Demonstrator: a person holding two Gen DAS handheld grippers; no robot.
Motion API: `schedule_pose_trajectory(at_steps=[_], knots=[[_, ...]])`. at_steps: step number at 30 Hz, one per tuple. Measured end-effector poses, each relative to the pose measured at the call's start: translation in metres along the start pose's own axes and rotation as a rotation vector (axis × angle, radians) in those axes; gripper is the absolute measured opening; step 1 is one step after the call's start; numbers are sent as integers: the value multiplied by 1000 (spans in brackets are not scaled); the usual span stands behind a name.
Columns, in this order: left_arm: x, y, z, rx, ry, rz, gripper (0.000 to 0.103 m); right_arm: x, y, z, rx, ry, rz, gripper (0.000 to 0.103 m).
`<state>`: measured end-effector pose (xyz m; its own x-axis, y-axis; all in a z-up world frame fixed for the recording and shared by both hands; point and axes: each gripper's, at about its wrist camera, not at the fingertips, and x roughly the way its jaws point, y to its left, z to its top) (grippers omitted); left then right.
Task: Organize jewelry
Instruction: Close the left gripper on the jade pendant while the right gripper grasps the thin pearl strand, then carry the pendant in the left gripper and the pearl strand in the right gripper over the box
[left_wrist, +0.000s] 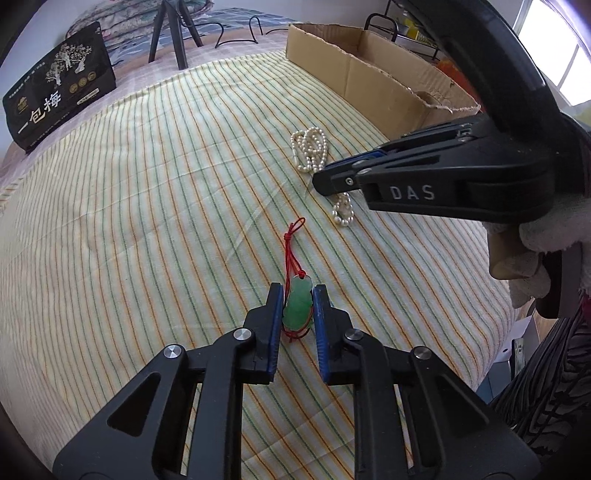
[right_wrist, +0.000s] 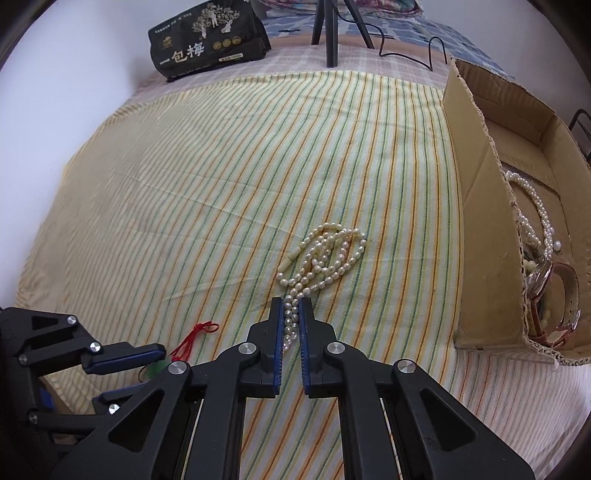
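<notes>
The pearl necklace (right_wrist: 325, 258) lies near the right edge of the striped cloth (right_wrist: 184, 184), and our right gripper (right_wrist: 291, 317) is closed on its end. Our left gripper (left_wrist: 298, 306) clamps the green pendant (left_wrist: 300, 308) near the front edge, beside the cardboard box (right_wrist: 480, 240).

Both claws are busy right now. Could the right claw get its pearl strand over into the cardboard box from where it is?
Probably yes. The right claw is shut on the pearl necklace, and the cardboard box sits just to its right with its top open. Nothing lies on the striped cloth between them; only the box's near wall needs clearing.
</notes>
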<state>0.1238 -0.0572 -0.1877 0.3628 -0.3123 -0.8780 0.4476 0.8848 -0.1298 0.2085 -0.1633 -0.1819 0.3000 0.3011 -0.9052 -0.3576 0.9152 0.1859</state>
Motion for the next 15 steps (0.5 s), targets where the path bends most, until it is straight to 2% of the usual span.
schedule_pose_trajectory(at_steps=[8, 15], knots=[[-16, 3, 5, -26, -46, -9, 15, -36, -11, 3, 59, -83, 67, 6], [-31, 2, 10, -38, -77, -15, 15, -66, -12, 10, 74, -164, 81, 6]])
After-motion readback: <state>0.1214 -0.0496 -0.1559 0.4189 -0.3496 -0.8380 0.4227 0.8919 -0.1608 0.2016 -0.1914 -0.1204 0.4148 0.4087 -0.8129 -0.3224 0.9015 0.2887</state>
